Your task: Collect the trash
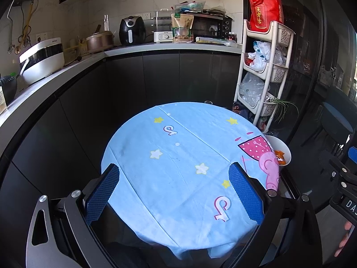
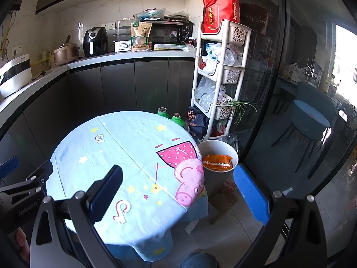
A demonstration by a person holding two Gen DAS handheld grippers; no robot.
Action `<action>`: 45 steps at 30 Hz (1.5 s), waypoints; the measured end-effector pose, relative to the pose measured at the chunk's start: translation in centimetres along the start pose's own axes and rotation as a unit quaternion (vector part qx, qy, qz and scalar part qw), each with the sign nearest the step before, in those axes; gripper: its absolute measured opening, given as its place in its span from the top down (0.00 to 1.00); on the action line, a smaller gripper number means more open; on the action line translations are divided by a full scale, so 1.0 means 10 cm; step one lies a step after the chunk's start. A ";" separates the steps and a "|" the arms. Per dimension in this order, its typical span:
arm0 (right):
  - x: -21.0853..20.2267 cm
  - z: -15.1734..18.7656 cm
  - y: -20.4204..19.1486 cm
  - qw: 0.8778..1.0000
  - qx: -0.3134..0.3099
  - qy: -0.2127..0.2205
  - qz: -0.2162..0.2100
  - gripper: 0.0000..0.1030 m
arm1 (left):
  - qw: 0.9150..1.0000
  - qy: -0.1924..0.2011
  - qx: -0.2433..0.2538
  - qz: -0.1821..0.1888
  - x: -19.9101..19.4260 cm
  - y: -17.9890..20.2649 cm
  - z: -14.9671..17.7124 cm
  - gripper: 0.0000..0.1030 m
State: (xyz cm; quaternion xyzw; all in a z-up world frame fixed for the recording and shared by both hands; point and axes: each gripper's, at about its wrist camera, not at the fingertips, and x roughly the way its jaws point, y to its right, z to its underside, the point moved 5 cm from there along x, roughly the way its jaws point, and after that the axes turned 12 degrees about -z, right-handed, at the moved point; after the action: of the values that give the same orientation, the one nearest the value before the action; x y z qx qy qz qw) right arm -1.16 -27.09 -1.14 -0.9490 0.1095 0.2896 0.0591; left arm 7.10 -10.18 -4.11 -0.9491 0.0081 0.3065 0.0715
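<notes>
Nearest the left wrist camera, the left gripper (image 1: pixel 174 192) stands with its blue ribbed pads spread wide and nothing between them, hanging over the near half of the round table (image 1: pixel 178 156), whose light blue cartoon cloth drapes over the rim all round. The right gripper (image 2: pixel 178 192) is likewise wide apart and holds nothing; its left finger (image 2: pixel 107 192) sits above the cloth, while its right finger (image 2: pixel 250 196) lies out past the table's right edge, over the tiled floor (image 2: pixel 234 223).

Just beside that right edge stands a white bin (image 2: pixel 217 154) (its rim close against the hanging cloth), and inside it lies an orange wrapper (image 2: pixel 217 162). In the left view the same bin (image 1: pixel 282 147) peeks out from behind the tablecloth.

Behind the bin rises a white tiered rack (image 2: pixel 219 71) stuffed with plastic bags, a red bag (image 2: pixel 221 9) on top. Two green bottle tops (image 2: pixel 170 115) show just beyond the table's far edge. Dark cabinets (image 2: pixel 133 84) curve round the left and back, leaving a strip of floor between them and the table; a glass door (image 2: pixel 290 89) bounds the right.
</notes>
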 end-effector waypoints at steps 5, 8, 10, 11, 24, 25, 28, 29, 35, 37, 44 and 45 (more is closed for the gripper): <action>0.00 0.00 0.00 1.000 0.001 -0.001 0.000 0.03 | 1.000 -0.001 0.000 0.001 0.00 0.00 0.01 0.08; 0.01 0.01 0.01 1.000 0.000 -0.004 -0.001 0.03 | 1.000 -0.001 -0.001 0.001 0.00 0.00 0.01 0.08; 0.01 0.01 0.01 1.000 0.000 -0.004 -0.002 0.03 | 1.000 -0.001 -0.001 0.001 0.00 0.00 0.01 0.08; 0.01 0.01 0.00 1.000 0.000 -0.004 -0.003 0.03 | 1.000 -0.002 -0.001 0.001 0.00 0.01 0.01 0.08; 0.02 0.01 0.04 1.000 0.000 -0.004 -0.003 0.03 | 1.000 -0.002 0.000 0.002 0.00 0.00 0.01 0.08; 0.02 0.01 0.03 1.000 0.000 -0.003 -0.003 0.03 | 1.000 -0.002 -0.001 0.002 0.00 0.00 0.01 0.08; 0.04 0.02 0.06 1.000 -0.001 -0.004 -0.004 0.03 | 1.000 -0.002 0.000 0.002 0.01 0.00 0.01 0.08; 0.04 0.02 0.06 1.000 -0.001 -0.004 -0.004 0.03 | 1.000 -0.002 0.000 0.002 0.00 0.00 0.01 0.08; 0.04 0.02 0.05 1.000 0.000 -0.003 -0.004 0.03 | 1.000 -0.001 -0.001 0.002 0.00 0.01 0.03 0.08; 0.04 0.02 0.06 1.000 0.000 -0.004 -0.004 0.03 | 1.000 -0.001 -0.001 0.002 0.00 0.01 0.03 0.08; 0.04 0.02 0.05 1.000 0.000 -0.003 -0.004 0.03 | 1.000 0.001 -0.002 0.000 -0.03 0.02 0.03 0.08; 0.04 0.02 0.05 1.000 0.000 -0.003 -0.004 0.03 | 1.000 0.000 -0.003 0.001 -0.02 0.02 0.03 0.08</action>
State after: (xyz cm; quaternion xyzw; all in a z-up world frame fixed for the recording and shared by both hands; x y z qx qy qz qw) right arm -1.07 -27.64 -1.53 -0.9486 0.1050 0.2924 0.0603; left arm 6.72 -10.29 -4.22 -0.9494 0.0086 0.3064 0.0681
